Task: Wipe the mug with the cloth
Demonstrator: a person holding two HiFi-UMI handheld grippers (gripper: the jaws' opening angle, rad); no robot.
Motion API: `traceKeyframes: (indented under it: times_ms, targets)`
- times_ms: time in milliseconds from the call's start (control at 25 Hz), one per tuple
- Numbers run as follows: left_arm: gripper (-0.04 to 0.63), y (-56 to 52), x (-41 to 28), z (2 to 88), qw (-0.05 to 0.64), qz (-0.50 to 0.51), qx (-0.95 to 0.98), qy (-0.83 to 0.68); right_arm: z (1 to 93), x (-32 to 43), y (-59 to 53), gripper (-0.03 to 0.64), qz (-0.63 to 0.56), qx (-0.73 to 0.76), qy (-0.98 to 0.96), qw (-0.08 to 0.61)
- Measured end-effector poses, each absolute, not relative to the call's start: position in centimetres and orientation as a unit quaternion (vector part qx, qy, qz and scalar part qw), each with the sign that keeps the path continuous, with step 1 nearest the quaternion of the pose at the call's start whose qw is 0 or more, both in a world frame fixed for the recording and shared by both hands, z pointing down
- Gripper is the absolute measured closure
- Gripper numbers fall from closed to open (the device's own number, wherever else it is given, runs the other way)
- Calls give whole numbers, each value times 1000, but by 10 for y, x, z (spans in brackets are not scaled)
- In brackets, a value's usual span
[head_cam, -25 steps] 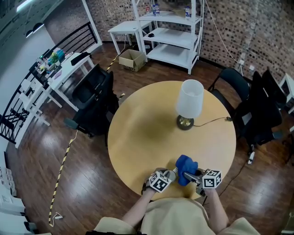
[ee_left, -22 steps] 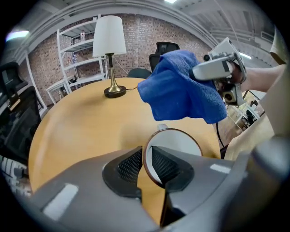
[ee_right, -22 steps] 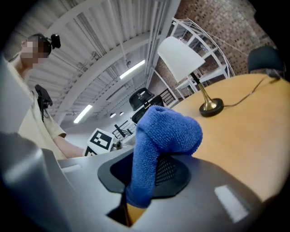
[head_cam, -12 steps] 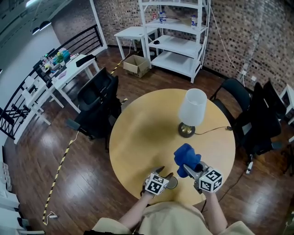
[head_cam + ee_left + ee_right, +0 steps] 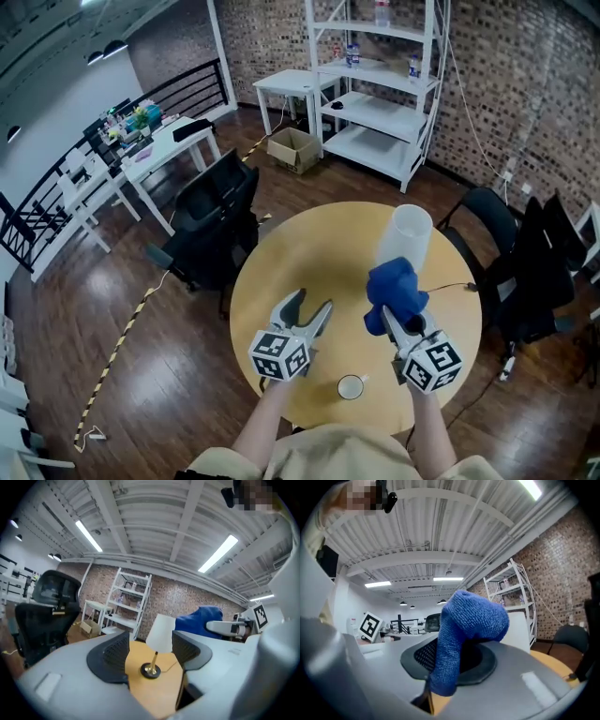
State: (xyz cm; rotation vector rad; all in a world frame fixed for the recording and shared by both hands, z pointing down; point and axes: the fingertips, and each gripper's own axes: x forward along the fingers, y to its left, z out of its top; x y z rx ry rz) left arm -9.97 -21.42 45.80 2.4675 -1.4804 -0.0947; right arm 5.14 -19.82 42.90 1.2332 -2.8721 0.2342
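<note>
Mug (image 5: pixel 351 386): upright on the table (image 5: pixel 281 272), at its near edge. It sits between your two grippers and nearer to you than both, and nothing touches it.
Cloth (image 5: pixel 396 291): the blue cloth is bunched up and lifted well clear of the mug. It droops over the right gripper's jaws.
Right gripper (image 5: pixel 401 323): your jaws are pinched on the cloth and raised above the table, to the right of the mug.
Left gripper (image 5: pixel 312 302): your jaws are spread and widening, with only the far lamp (image 5: pixel 159 634) showing through the gap. You hold nothing, and the gripper hangs left of the mug and above it.
Change: a second ago both grippers were low at the near edge. The left one was clamped shut at the mug and the cloth was pressed beside it. Now the mug stands alone and both tools are up.
Meaning: you have let go of the mug, so the wiping looks finished or at least paused. To wipe again you would need to grip the mug afresh.
Surroundings: a black chair (image 5: pixel 211 220) stands left of the table, and white shelves (image 5: pixel 380 103) stand against the far wall.
</note>
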Motion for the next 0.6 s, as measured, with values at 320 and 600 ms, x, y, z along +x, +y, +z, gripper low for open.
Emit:
traceKeyframes:
  times_ms: [320, 600]
  targets:
    - [331, -209, -111, 380, -14, -2, 815, -580, 417, 60, -210, 534, 38, 478, -876, 53]
    - [331, -205, -107, 379, -15, 5, 808, -589, 415, 67, -205, 534, 36, 493, -868, 44]
